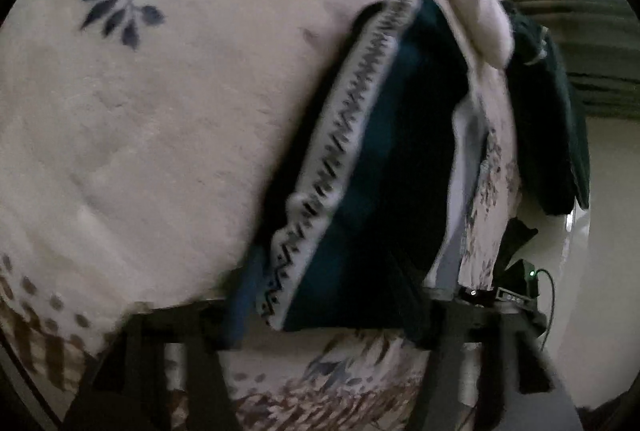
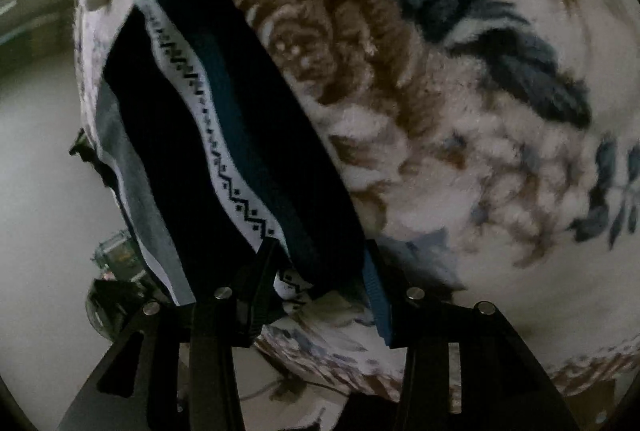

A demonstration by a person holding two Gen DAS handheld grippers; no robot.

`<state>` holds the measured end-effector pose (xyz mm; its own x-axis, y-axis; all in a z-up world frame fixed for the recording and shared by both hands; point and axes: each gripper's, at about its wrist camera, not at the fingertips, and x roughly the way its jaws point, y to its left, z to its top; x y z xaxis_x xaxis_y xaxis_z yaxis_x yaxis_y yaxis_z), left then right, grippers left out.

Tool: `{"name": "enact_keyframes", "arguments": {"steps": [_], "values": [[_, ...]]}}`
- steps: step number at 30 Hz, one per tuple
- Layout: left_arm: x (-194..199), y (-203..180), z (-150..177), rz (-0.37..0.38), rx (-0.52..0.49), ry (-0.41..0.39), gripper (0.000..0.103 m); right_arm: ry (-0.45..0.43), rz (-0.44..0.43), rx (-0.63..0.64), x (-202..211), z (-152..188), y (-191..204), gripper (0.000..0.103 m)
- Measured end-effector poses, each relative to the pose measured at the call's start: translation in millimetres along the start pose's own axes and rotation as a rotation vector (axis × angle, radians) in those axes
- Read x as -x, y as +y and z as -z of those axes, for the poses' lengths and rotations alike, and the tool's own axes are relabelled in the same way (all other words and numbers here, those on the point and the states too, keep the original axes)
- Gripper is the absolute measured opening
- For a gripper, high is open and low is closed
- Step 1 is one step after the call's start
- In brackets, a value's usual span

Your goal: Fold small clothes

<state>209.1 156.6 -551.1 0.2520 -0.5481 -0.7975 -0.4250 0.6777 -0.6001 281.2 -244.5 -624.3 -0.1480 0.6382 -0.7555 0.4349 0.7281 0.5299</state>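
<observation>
A folded dark teal knit garment [image 1: 380, 151] with a white zigzag-patterned band lies on a cream floral blanket [image 1: 160, 151]. In the left wrist view, which is blurred, its near end fills the gap between the fingers of my left gripper [image 1: 328, 315], which is shut on it. In the right wrist view the same garment [image 2: 192, 159] runs up and left from my right gripper [image 2: 320, 271]. The black fingers [image 2: 256, 279] press on its near end, with the patterned band bunched between them.
A pale grey-white cloth [image 2: 136, 191] lies under the garment at the blanket's edge. A white plush piece [image 1: 476, 11] and another dark garment [image 1: 548, 111] lie beyond it. The blanket [image 2: 460, 151] drops off to pale floor [image 2: 36, 171]. A small device with a green light [image 1: 528, 279] sits there.
</observation>
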Motion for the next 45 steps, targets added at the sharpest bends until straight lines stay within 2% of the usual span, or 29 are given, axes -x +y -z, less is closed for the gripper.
{"name": "enact_keyframes", "arguments": {"steps": [1,5,8,12,14,16,18,20,21,23,25,26,28,29,32,34,37,39,40,41,42,43,45], "values": [[0,-2,2,-0.011,-0.008,-0.001,0.02,0.002,-0.01,0.002,0,4,1,0.02],[11,4,4,0.021,0.041,-0.02,0.017,-0.048,-0.022,-0.05,17,27,-1,0.017],[15,12,0,0.014,0.059,-0.027,0.015,-0.071,-0.022,-0.064,30,37,-1,0.016],[17,20,-3,-0.006,0.048,-0.01,0.016,-0.038,0.069,-0.028,22,41,-2,0.017],[18,24,-3,-0.011,0.055,0.002,0.017,0.008,0.116,-0.006,3,36,0,0.023],[22,27,-3,-0.021,0.066,0.016,0.025,0.04,0.157,0.004,-5,32,3,0.036],[29,26,-2,-0.025,0.058,-0.009,0.042,0.033,0.183,0.024,2,28,11,0.037],[32,26,-1,-0.014,0.052,-0.031,0.055,-0.025,0.226,0.061,20,22,26,0.037],[33,26,-1,-0.003,0.053,-0.043,0.058,-0.081,0.243,0.106,36,21,41,0.037],[28,25,0,0.044,0.059,-0.056,0.058,-0.153,0.283,0.217,53,19,78,0.046],[22,24,2,0.057,0.06,-0.065,0.058,-0.139,0.282,0.365,53,11,134,0.047],[18,23,4,0.06,0.055,-0.073,0.058,-0.093,0.271,0.466,41,5,177,0.047],[12,23,5,0.059,0.052,-0.079,0.058,-0.044,0.255,0.592,20,-2,236,0.047],[9,24,6,0.068,0.049,-0.079,0.058,-0.032,0.267,0.695,1,-6,278,0.047],[1,19,10,0.045,0.007,-0.079,0.058,-0.035,0.339,0.888,-43,-14,348,0.047],[-4,19,14,0.037,-0.012,-0.071,0.058,0.024,0.386,0.973,-92,-22,393,0.047],[-4,22,17,0.062,-0.019,-0.092,0.058,0.113,0.426,1.018,-140,-38,412,0.047],[-3,22,18,0.058,-0.038,-0.108,0.058,0.181,0.487,1.069,-170,-46,421,0.047],[-2,22,19,0.06,-0.05,-0.114,0.055,0.23,0.524,1.103,-187,-46,426,0.043],[-1,20,20,0.07,-0.066,-0.117,0.039,0.252,0.545,1.124,-196,-42,420,0.015],[-1,20,22,0.073,-0.077,-0.117,0.028,0.255,0.562,1.135,-201,-41,420,0.013],[-1,19,24,0.079,-0.084,-0.117,0.026,0.237,0.581,1.123,-204,-44,421,0.012],[1,17,29,0.088,-0.098,-0.125,0.021,0.213,0.548,1.018,-197,-61,417,0.01]]}}
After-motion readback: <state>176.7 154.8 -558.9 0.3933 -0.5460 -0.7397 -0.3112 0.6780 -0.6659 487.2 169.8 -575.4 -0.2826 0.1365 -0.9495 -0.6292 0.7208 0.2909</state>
